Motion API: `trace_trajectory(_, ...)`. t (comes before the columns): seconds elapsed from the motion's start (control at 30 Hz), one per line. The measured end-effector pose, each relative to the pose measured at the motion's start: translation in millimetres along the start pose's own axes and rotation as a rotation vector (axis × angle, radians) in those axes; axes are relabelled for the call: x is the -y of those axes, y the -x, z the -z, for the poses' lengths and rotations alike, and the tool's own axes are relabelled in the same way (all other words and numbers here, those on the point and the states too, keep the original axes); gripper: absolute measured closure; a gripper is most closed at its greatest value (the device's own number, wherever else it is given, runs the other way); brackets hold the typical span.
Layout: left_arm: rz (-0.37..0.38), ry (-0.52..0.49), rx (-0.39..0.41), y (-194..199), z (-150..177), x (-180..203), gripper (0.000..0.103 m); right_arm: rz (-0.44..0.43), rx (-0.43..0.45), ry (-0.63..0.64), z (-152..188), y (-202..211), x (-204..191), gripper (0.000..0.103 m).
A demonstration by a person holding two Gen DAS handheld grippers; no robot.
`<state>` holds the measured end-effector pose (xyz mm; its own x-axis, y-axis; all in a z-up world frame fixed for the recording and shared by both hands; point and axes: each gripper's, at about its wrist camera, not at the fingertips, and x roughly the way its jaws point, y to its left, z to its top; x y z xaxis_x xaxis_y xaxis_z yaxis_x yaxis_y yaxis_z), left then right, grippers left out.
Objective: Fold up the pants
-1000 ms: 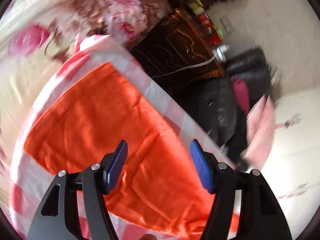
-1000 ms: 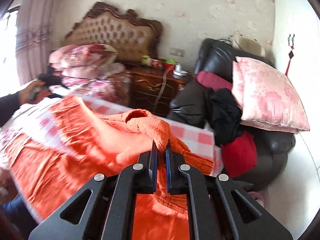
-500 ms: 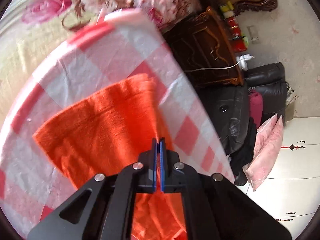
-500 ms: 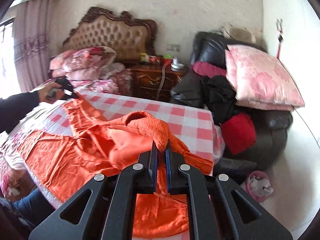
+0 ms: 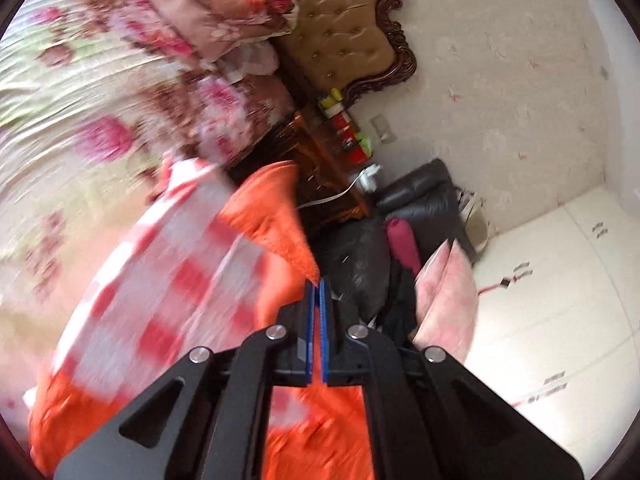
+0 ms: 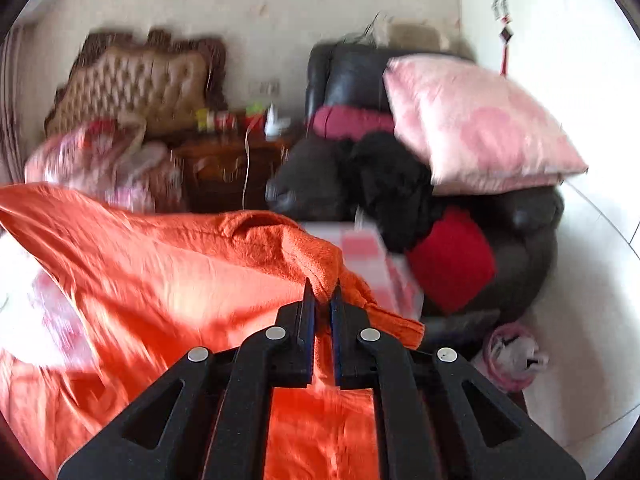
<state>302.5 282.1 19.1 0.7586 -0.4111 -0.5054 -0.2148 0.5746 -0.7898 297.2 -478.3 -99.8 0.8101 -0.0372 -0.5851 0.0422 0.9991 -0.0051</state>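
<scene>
pants point(image 6: 168, 280) | pinched in left tongs point(image 5: 317, 286) | pinched in right tongs point(image 6: 322, 294)

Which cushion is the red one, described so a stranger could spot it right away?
Find the black leather armchair beside the wooden nightstand. The red cushion sits low at its front, under the big pale pink pillow. It is plain bright red, unlike the darker maroon roll higher up.

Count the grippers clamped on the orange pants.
2. The left gripper pinches a raised corner of the orange pants; the right gripper pinches a bunched edge nearer the armchair.
</scene>
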Motion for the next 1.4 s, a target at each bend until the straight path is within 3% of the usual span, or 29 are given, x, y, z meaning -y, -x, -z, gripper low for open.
trace_trajectory(0.07, -0.019, 0.028, -0.026, 24, 46, -42, 0.102, -0.012, -0.018, -0.014, 25, 5, -1, 0.096)
trace_trajectory(0.2, -0.06, 0.157, -0.099, 53, 141, -149, 0.102, -0.091, 0.018, -0.076, 68, 55, 10, 0.096)
trace_trajectory(0.3, -0.067, 0.248, -0.13, 54, 183, -205, 0.102, -0.113, -0.048, -0.075, 99, 66, 19, 0.096)
trace_trajectory(0.37, -0.052, 0.264, -0.125, 58, 192, -215, 0.102, -0.11, -0.104, -0.084, 118, 67, 23, 0.096)
trace_trajectory(0.43, 0.002, 0.237, -0.083, 79, 196, -203, 0.102, -0.123, -0.101, -0.099, 126, 85, 23, 0.096)
trace_trajectory(0.5, 0.0, 0.189, -0.042, 97, 204, -192, 0.102, -0.142, -0.1, -0.103, 134, 108, 22, 0.095)
trace_trajectory(0.53, 0.003, 0.19, -0.044, 100, 210, -194, 0.102, -0.133, -0.143, -0.088, 142, 114, 19, 0.095)
trace_trajectory(0.63, -0.005, 0.24, -0.08, 94, 227, -216, 0.102, -0.08, -0.268, -0.071, 169, 122, 20, 0.066)
trace_trajectory(0.67, -0.006, 0.253, -0.085, 93, 232, -225, 0.102, -0.062, -0.298, -0.073, 177, 127, 21, 0.04)
trace_trajectory(0.7, -0.01, 0.252, -0.083, 92, 235, -228, 0.102, -0.039, -0.312, -0.071, 183, 132, 22, 0.023)
trace_trajectory(0.73, -0.018, 0.247, -0.079, 92, 237, -230, 0.102, -0.02, -0.32, -0.07, 190, 139, 23, 0.021)
trace_trajectory(0.8, -0.011, 0.248, -0.078, 93, 242, -233, 0.102, -0.032, -0.335, -0.112, 195, 152, 31, 0.02)
trace_trajectory(0.87, -0.008, 0.238, -0.073, 93, 243, -233, 0.102, -0.095, -0.363, -0.278, 199, 164, 49, 0.02)
trace_trajectory(1.0, 0.015, 0.239, -0.063, 94, 239, -232, 0.102, -0.379, -0.415, -0.699, 206, 153, 70, 0.021)
trace_trajectory(1.03, 0.02, 0.24, -0.061, 94, 237, -231, 0.102, -0.394, -0.439, -0.757, 207, 145, 70, 0.021)
trace_trajectory(1.13, 0.03, 0.24, -0.054, 97, 234, -228, 0.102, -0.413, -0.474, -0.86, 202, 123, 68, 0.022)
trace_trajectory(1.23, 0.034, 0.242, -0.048, 101, 231, -230, 0.102, -0.347, -0.485, -0.887, 186, 108, 73, 0.023)
trace_trajectory(1.33, 0.035, 0.243, -0.05, 100, 229, -231, 0.102, -0.335, -0.536, -0.896, 175, 88, 75, 0.032)
trace_trajectory(1.4, 0.033, 0.24, -0.052, 99, 228, -231, 0.102, -0.331, -0.565, -0.891, 169, 79, 71, 0.046)
